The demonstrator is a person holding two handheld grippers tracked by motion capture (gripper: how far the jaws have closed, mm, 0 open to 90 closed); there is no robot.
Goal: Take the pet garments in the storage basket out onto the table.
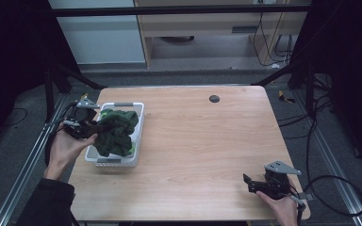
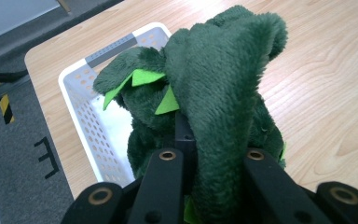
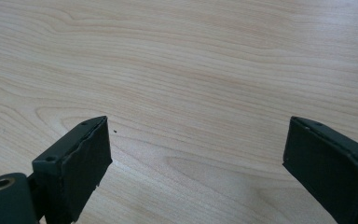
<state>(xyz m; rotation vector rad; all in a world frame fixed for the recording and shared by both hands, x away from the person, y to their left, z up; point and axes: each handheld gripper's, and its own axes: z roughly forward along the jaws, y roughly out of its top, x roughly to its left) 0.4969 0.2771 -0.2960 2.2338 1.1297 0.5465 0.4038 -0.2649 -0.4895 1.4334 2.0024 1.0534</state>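
Observation:
A dark green plush toy [image 1: 116, 132] with bright green spikes hangs over a white perforated basket [image 1: 138, 117] at the table's left side. My left gripper [image 1: 92, 128] is shut on a fold of the plush toy [image 2: 219, 93], whose body sinks into the white basket [image 2: 81, 93]. My right gripper [image 1: 249, 183] rests low near the table's front right corner. Its jaws stand wide apart over bare wood, and the right gripper [image 3: 196, 158] holds nothing.
The wooden table [image 1: 207, 141] has a small black round grommet [image 1: 214, 98] near its far edge. Cables [image 1: 330, 188] trail off the right side over the metal rail and grey floor.

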